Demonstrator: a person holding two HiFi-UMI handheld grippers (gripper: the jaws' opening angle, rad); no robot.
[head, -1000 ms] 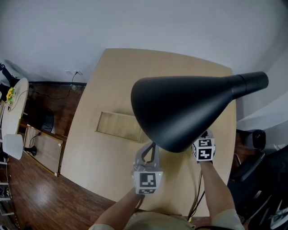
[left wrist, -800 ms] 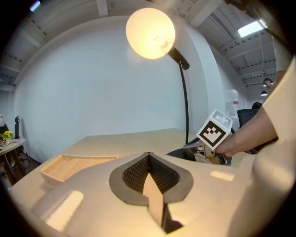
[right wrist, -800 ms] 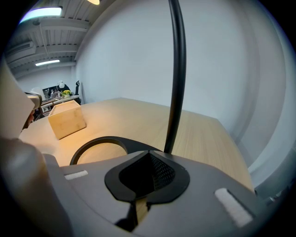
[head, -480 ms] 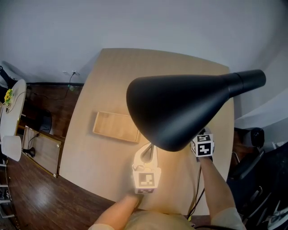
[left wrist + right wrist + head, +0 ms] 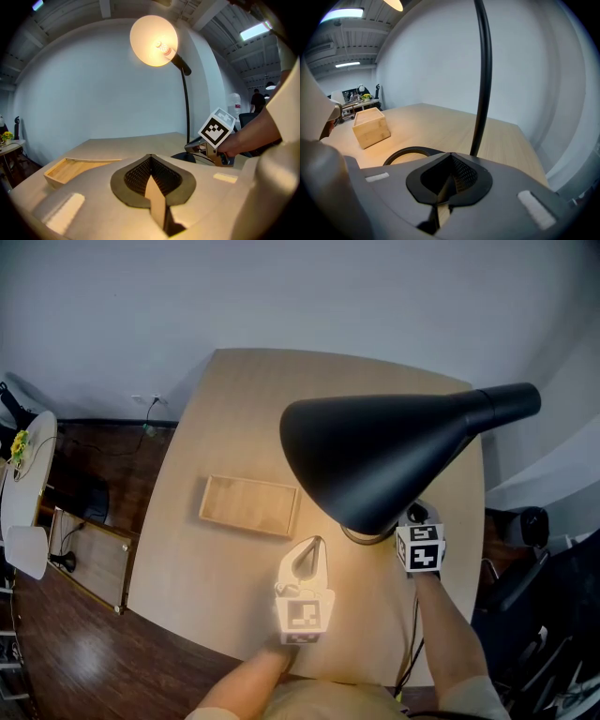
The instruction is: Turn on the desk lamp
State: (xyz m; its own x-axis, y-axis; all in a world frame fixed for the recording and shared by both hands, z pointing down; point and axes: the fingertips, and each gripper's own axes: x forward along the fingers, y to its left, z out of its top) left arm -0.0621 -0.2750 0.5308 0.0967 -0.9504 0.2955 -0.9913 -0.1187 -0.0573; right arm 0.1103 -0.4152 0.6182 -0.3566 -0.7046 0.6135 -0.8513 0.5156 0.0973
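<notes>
Lit desk lamp [image 5: 375,460] toward the desk's [image 5: 234,418] right edge; left gripper [image 5: 150,158] and right gripper [image 5: 450,158] nearby, both empty, jaws together.

The lamp shade [image 5: 375,460] is matt black outside and pale and smooth inside. The lamp stem [image 5: 482,79] is smooth black with a faint sheen. Table [image 5: 225,399] and tray [image 5: 248,506] are pale, straight-grained, matt wood. The left gripper [image 5: 151,159] and right gripper [image 5: 450,161] have smooth matt plastic shells with a dark, finely cross-hatched lining. The floor [image 5: 75,634] is dark glossy boards.
</notes>
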